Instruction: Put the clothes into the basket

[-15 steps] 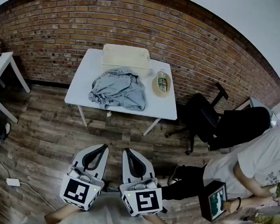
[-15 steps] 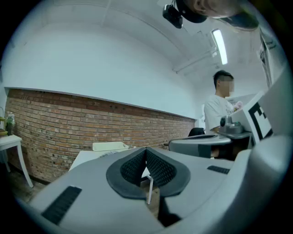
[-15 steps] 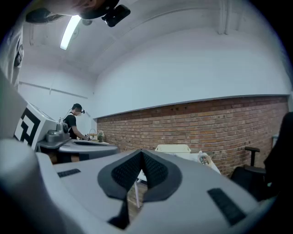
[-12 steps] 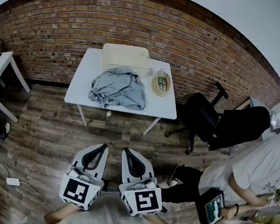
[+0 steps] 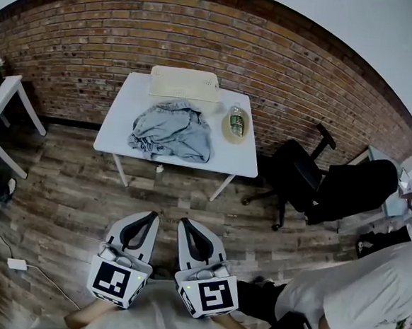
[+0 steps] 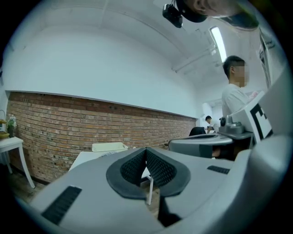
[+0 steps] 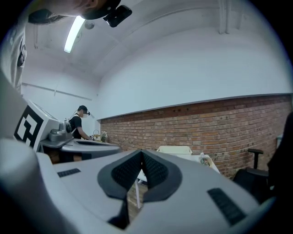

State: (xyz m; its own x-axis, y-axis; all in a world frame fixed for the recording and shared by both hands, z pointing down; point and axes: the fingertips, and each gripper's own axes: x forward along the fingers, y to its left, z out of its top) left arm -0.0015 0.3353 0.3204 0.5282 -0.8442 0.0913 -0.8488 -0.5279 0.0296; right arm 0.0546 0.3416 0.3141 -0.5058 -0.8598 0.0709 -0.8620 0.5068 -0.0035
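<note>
Head view: left gripper (image 5: 151, 217) and right gripper (image 5: 184, 223) side by side, well short of the desk (image 5: 116, 137); clothes (image 5: 172, 129) heaped mid-desk, basket (image 5: 185, 83) at its far edge. Left gripper view: jaws pressed together, empty. Right gripper view: likewise. Versus earlier: grippers unmoved, bystander (image 5: 355, 296) stooped lower.

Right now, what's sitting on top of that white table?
A cream basket at the back, crumpled blue-grey clothes in the middle, and a bottle in a small bowl. Whatever lies under the clothes is hidden.
</note>
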